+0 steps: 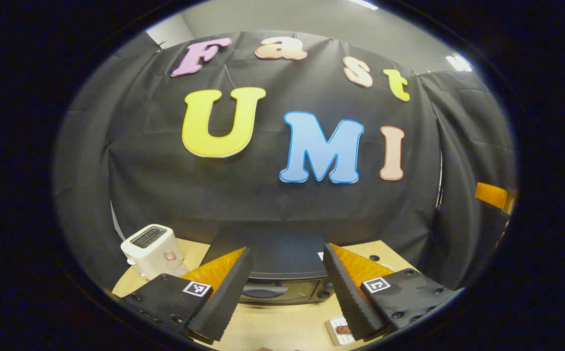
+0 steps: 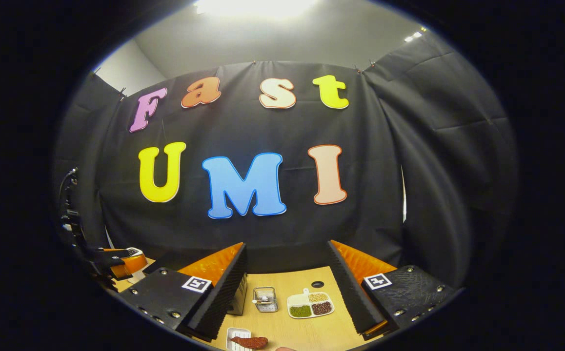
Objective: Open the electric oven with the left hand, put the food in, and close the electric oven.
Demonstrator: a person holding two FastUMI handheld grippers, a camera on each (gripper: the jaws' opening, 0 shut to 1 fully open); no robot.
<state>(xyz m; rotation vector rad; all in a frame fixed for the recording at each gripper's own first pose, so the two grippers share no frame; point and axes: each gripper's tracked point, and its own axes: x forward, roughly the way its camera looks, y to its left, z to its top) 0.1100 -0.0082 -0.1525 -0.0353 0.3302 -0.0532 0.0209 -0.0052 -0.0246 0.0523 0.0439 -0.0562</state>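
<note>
both held high above the wooden table (image 1: 282, 326), cameras tipped up toward the booth wall, which suits a start-of-task pose with nothing yet touched.

left gripper (image 1: 287, 292): fingers spread wide apart, nothing between them. aimed squarely at the electric oven (image 1: 277, 273), the black box sitting at the back of the table against the cloth, door apparently shut, its front panel and handle area framed in the gap between the fingers. probably lined up this way because the door is the left hand's job. well clear of the oven as judged from here, no contact.

right gripper (image 2: 287, 297): also spread open and empty. pointed further along the table, over a small wire basket (image 2: 265, 299) and a divided dish of beans (image 2: 310, 304), neither part of the job.

food (image 2: 249, 342): a reddish-brown piece lying on a small white tray (image 2: 236, 336) near the table's front edge, low between the right fingers (likely why that hand waits over this side). same tray glimpsed in the left gripper view beside the right-hand finger.

white toaster (image 1: 151, 249) standing to the oven's left, apart from it.

next, by judgement: left down and forward to the oven handle, then pull the door open.
</note>
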